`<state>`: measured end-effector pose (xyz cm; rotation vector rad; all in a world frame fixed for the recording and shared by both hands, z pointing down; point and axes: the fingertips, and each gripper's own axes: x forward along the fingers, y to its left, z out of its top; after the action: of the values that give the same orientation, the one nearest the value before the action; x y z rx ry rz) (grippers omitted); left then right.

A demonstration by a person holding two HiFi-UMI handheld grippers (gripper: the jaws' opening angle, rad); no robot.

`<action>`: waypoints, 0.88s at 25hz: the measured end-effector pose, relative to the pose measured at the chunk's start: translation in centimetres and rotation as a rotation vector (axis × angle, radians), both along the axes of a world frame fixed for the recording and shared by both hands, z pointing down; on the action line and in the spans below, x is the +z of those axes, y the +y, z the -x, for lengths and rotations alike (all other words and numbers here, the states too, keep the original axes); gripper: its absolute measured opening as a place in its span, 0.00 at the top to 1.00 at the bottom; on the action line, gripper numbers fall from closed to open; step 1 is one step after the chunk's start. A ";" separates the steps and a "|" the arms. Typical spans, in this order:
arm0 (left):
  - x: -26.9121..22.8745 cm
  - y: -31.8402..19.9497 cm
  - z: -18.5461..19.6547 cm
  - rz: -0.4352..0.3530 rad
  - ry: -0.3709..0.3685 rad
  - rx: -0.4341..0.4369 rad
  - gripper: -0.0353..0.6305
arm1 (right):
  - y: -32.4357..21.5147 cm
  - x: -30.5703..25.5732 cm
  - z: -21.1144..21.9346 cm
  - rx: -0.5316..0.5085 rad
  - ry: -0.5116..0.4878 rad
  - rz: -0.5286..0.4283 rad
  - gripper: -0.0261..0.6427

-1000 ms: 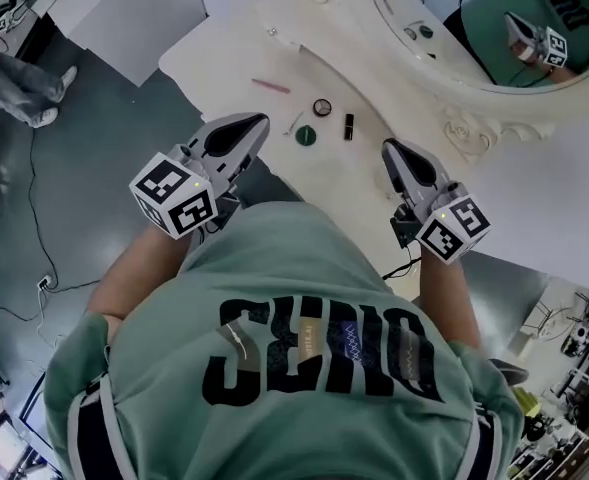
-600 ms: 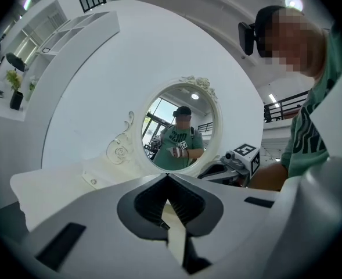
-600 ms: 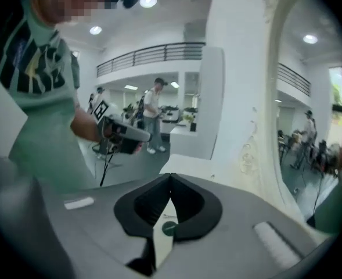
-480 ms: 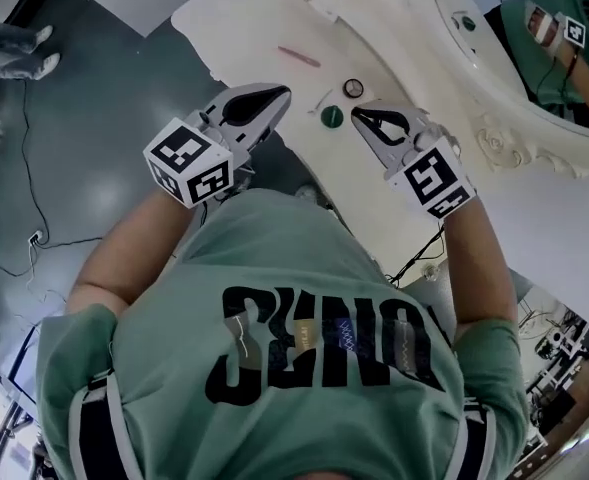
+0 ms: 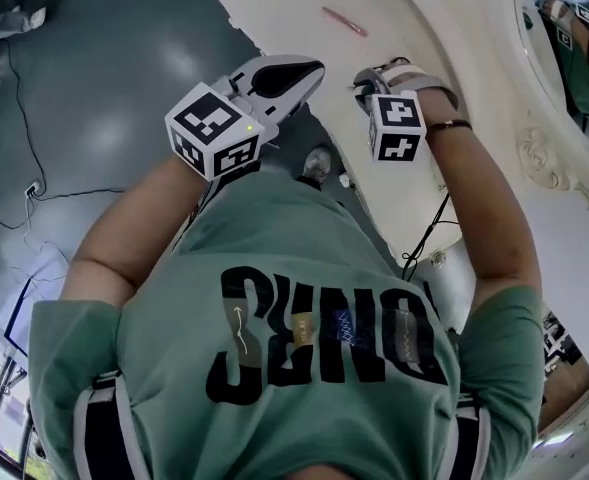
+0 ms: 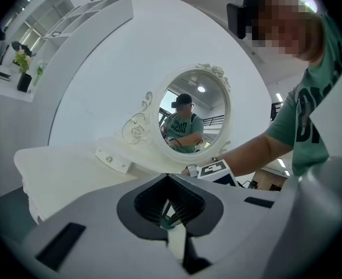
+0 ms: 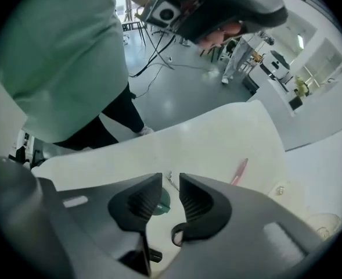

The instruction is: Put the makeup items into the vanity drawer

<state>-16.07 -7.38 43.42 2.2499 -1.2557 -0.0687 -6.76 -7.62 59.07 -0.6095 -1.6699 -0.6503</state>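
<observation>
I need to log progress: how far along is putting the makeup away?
Nothing looks done: the pink pencil and green round item lie on the vanity top. In hand: nothing; the right gripper, its jaws just opened and empty, hangs above the green round item; the left gripper is shut. Left: every item, and no open drawer shows.

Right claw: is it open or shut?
Open, just opening: jaws of the right claw stand apart, nothing gripped; a green item lies on the tabletop beyond them.
</observation>
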 end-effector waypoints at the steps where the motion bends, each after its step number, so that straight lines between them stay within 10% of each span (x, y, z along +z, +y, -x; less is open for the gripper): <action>1: 0.3 0.0 0.1 0.004 0.003 -0.003 0.95 | -0.1 0.9 -0.2 -0.009 0.017 -0.010 0.81; 22: 2.1 0.6 1.6 0.044 0.028 -0.028 0.95 | -0.7 4.3 0.1 -0.045 0.099 -0.024 0.81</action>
<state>-17.71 -6.82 45.56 2.1864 -1.2625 -0.0813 -6.89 -8.35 63.34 -0.6538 -1.5585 -0.6613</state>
